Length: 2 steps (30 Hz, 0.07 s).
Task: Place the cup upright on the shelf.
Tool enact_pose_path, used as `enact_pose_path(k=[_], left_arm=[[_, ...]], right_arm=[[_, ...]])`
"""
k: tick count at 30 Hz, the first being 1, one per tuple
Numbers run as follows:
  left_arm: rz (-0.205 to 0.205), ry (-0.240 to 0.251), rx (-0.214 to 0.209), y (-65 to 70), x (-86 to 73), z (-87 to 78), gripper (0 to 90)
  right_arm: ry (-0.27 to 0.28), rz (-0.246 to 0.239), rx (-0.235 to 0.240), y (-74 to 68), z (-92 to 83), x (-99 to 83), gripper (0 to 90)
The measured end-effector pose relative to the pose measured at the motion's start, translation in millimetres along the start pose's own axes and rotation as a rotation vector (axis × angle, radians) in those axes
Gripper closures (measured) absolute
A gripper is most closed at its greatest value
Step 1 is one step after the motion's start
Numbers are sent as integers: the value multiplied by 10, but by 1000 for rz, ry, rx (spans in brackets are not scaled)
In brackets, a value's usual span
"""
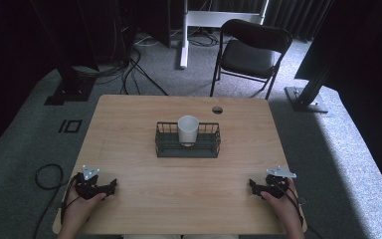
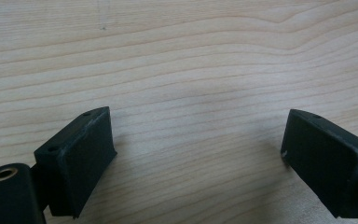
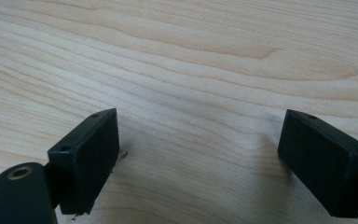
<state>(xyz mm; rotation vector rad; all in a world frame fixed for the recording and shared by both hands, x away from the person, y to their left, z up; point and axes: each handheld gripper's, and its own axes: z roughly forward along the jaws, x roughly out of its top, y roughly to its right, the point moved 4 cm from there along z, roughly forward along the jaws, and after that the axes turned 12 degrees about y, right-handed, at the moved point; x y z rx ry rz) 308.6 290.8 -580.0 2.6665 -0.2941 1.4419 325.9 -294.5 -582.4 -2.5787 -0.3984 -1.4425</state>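
Black left tool wide open, empty, right tool likewise, seemingly on table

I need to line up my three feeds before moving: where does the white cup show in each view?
High view: white cup stands upright in the black wire basket, table centre, far from both grippers.
Left gripper view: not in it.
Right gripper view: not in it.
Shared landmark: the light wood tabletop.
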Motion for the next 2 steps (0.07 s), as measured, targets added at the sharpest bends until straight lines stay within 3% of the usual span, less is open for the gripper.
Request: enact_pose_path(k=[2], left_arm=[[0,0,0,0,0,0,97]], right_arm=[[0,1,0,0,0,0,122]])
